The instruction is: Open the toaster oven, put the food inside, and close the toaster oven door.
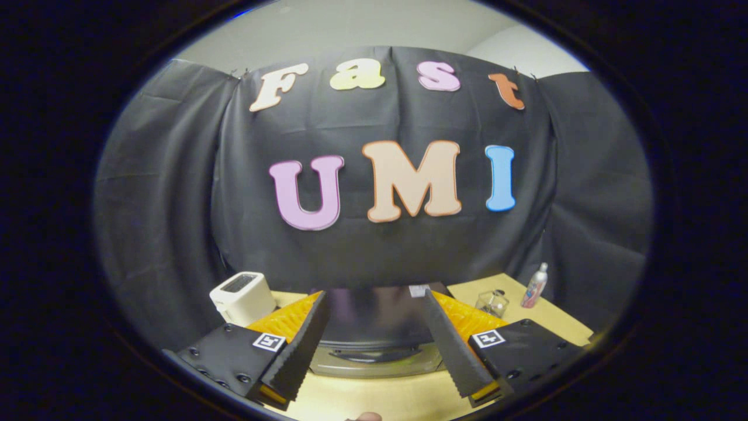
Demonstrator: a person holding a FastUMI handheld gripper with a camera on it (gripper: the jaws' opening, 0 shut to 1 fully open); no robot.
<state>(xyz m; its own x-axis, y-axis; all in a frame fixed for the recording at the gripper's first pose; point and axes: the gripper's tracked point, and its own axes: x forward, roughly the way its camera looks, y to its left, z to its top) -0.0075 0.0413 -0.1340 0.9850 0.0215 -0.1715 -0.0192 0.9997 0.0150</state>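
Gripper (374, 351) held wide open, nothing gripped or touched, toaster oven (377, 330) seen low centre between and beyond the fingers, door shut, front facing the camera, long axis left-right, white toaster (242, 298) lower left, glass jar (492, 304) and bottle (535, 286) lower right on table (374, 397).

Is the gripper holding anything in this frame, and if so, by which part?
Nothing is held. The gripper is open, its fingers apart, with the dark toaster oven on the wooden table just ahead between them.

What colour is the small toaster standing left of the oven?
White, with a dark slot on top; the toaster shows best in the gripper view.
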